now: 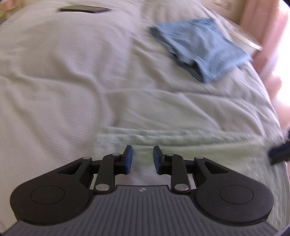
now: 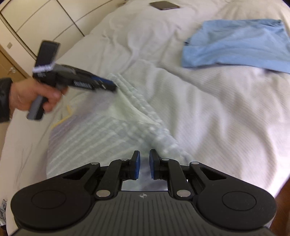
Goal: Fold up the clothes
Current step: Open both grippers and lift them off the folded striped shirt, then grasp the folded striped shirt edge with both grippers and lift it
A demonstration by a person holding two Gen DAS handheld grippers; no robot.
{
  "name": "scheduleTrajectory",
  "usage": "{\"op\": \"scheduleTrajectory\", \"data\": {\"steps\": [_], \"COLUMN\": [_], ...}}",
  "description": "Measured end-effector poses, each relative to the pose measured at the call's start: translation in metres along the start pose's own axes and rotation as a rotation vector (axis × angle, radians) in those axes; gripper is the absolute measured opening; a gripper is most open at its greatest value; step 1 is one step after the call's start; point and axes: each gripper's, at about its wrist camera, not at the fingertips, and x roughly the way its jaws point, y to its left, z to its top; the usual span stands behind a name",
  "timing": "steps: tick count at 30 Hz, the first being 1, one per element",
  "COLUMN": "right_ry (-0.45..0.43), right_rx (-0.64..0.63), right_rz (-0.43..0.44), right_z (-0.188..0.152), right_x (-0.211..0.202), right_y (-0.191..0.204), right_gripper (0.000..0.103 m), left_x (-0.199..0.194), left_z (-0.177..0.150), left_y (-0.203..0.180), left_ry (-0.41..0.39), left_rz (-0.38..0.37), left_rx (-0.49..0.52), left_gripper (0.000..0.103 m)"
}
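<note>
So from the left wrist view, our left gripper hangs just over the ribbed hem of the pale green garment on the bed. Its pads sit a little apart with cloth showing between them, and we can't see them pinching anything. If we're picking up this hem, we'd want to get both pads around the thick ribbed band, not the thin body fabric, and lift level with the other hand so the fold line stays straight. Count here: one green garment, one folded blue garment further up and well apart, one dark phone near the far edge.

Right wrist view: our right gripper has its pads nearly together at the near end of the same hem, with cloth bunched between them; whether they truly clamp it we can't tell, it's blurry. The left gripper, held in a hand, is at the far end. Same count: two garments, one phone, two grippers.
</note>
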Motion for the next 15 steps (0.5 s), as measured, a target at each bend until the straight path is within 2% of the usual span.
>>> {"op": "scheduleTrajectory", "data": {"steps": [3, 6, 7, 9, 11, 15], "right_ry": [0.018, 0.022, 0.013, -0.007, -0.026, -0.058], "right_rx": [0.015, 0.028, 0.029, 0.018, -0.023, -0.141], "right_rz": [-0.04, -0.081, -0.089, -0.096, -0.102, -0.11], "right_z": [-0.006, -0.012, -0.013, -0.015, -0.02, -0.035], "right_x": [-0.006, -0.02, -0.027, -0.037, -0.044, -0.055], "right_y": [-0.008, -0.009, -0.006, 0.007, 0.029, 0.085], "right_gripper": [0.021, 0.023, 0.027, 0.034, 0.037, 0.045], "left_x": [-0.02, -0.049, -0.06, -0.08, -0.096, -0.124], "left_z": [0.004, -0.007, -0.014, -0.033, -0.059, -0.127], "left_y": [0.012, 0.011, 0.009, -0.002, -0.015, -0.047], "left_ry": [-0.004, -0.003, -0.001, 0.012, 0.038, 0.04], "left_rz": [0.052, 0.07, 0.078, 0.097, 0.109, 0.121], "left_rx": [-0.008, 0.044, 0.07, 0.152, 0.26, 0.525], "left_gripper": [0.021, 0.021, 0.023, 0.027, 0.028, 0.034]}}
